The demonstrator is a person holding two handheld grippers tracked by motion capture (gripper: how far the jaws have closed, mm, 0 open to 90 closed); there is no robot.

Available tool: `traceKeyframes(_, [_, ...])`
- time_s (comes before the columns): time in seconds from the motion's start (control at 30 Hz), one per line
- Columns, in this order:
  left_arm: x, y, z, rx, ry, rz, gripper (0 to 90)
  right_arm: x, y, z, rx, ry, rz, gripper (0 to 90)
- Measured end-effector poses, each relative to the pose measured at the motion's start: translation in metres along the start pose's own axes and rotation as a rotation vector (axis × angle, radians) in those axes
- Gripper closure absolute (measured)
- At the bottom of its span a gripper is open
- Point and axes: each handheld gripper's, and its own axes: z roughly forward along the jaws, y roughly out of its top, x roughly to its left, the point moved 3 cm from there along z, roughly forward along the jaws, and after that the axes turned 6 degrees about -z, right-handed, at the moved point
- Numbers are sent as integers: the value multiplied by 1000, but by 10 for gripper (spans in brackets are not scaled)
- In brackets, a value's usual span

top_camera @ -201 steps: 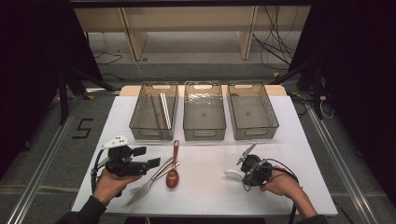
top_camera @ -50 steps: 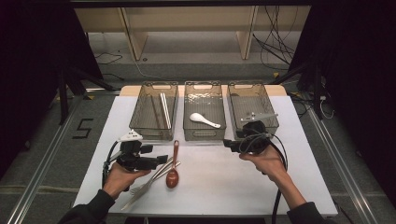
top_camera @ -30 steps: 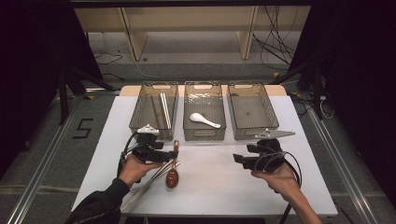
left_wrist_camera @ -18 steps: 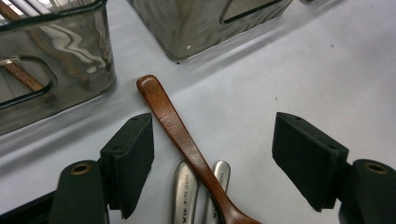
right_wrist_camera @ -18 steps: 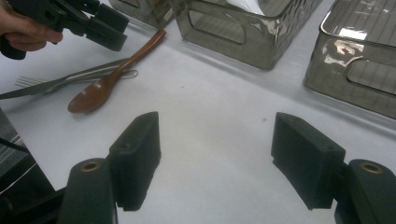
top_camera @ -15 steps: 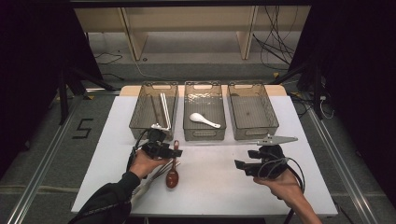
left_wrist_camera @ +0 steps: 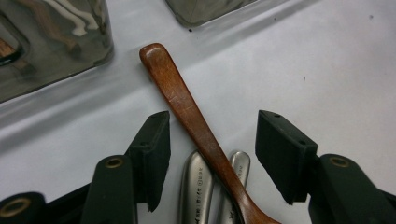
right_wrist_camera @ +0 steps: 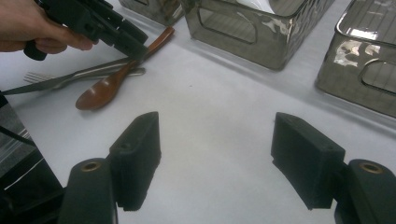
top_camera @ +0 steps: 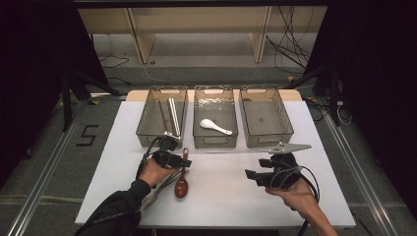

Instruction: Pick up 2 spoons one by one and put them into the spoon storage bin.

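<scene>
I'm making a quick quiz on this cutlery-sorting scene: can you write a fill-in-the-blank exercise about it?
1. The left gripper has its jaws on either side of the handle of the ____ spoon.
2. The white spoon lies in the ____ bin of the three.
3. The right gripper holds ____ between its jaws.
4. The wooden spoon lies across two ____ handles.

Missing words: wooden; middle; nothing; metal

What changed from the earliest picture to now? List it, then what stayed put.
The white spoon left the right gripper and now lies in the middle bin; that gripper has come back to the table, open and empty. The left gripper moved forward over the wooden spoon, its jaws closing around the handle without yet pressing it. The three bins and the wooden spoon stayed put.
</scene>
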Motion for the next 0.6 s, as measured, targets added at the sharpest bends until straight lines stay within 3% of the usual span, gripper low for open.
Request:
traceKeyframes(0.3, [-5, -2, 6, 31, 18, 39, 520, 1, 0, 1, 9, 4, -6, 338])
traceKeyframes(0.6, [-10, -2, 8, 47, 65, 111, 586, 1, 1, 1, 10, 3, -7, 340])
